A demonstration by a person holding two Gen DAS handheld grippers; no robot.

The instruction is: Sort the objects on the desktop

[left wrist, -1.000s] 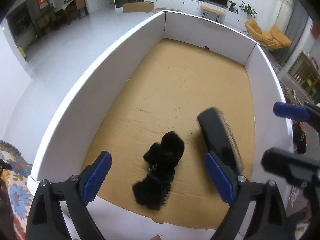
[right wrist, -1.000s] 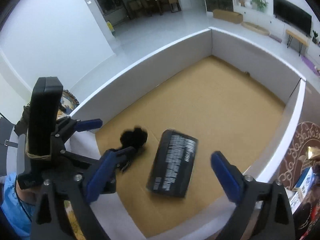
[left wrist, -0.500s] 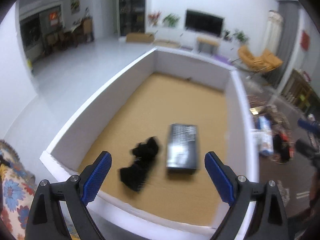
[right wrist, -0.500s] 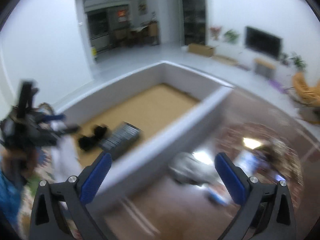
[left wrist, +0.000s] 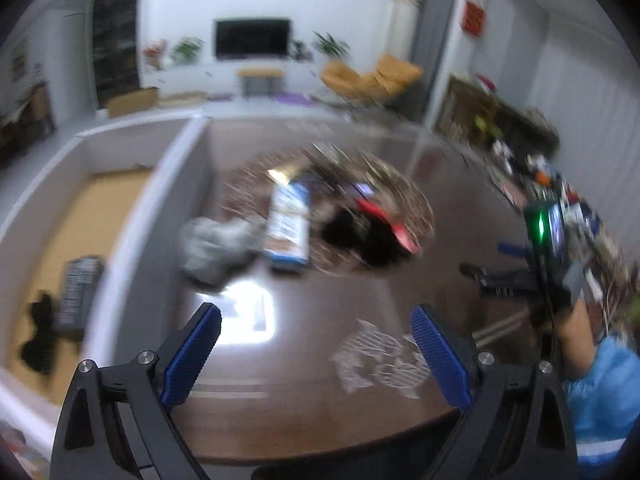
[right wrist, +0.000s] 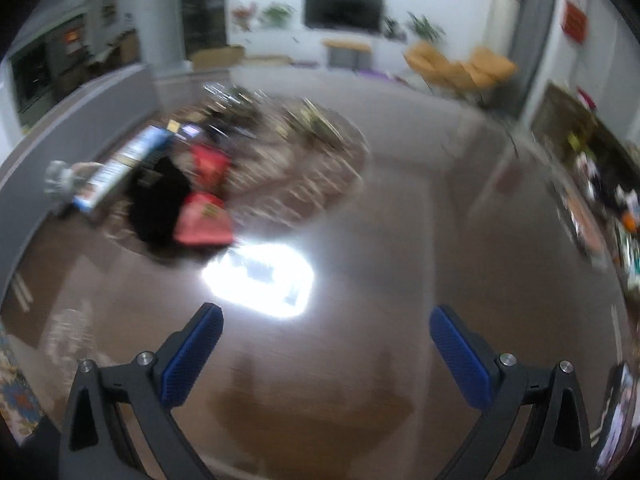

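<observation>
1. Clutter left to sort lies on the dark table (left wrist: 304,340), upper centre of the left wrist view: a blue-and-white box (left wrist: 289,224) with its long axis running up-frame, a grey crumpled thing (left wrist: 212,248) just left of it, a black thing (left wrist: 360,236) touching red packets (left wrist: 394,226) to its right.
2. Left claw (left wrist: 316,352) has its jaws apart and empty, with the pile straight ahead, up-frame.
3. Right claw (right wrist: 326,354) has just been opening and nothing is between its jaws; the pile sits off to its upper left, so the left claw looks better lined up.
4. White-walled tray (left wrist: 160,184) at left already holds a black box (left wrist: 78,292) and a black furry thing (left wrist: 38,336).
5. White mesh pieces (left wrist: 376,354) lie in the way, near the left claw.
</observation>
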